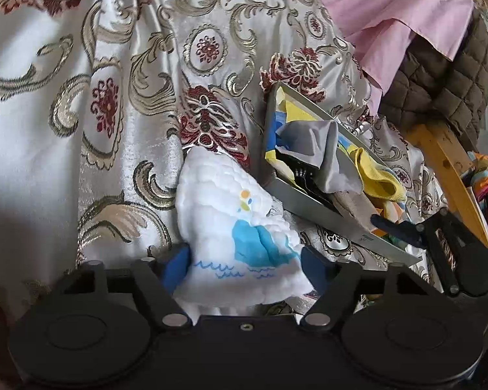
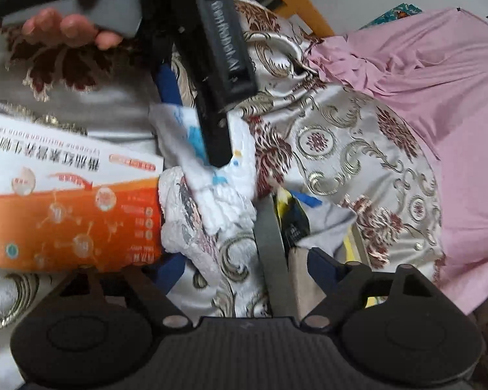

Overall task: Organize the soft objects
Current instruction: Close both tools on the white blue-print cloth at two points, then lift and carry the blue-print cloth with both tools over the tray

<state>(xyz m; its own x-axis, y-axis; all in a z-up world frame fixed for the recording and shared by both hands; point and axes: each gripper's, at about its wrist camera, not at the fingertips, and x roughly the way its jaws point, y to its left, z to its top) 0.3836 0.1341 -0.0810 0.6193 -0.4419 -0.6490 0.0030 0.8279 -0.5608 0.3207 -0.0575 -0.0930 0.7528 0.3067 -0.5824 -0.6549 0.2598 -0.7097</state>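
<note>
Here, left gripper pinches a puffy, crinkled white cloth.

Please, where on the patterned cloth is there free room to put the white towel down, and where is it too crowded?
Free: the wide patterned cloth left of the white towel, and the strip above the grey box, below the pink sheet. Crowded: the box is full of cloths, the right gripper sits at its lower end, and an orange carton lies nearby.
</note>
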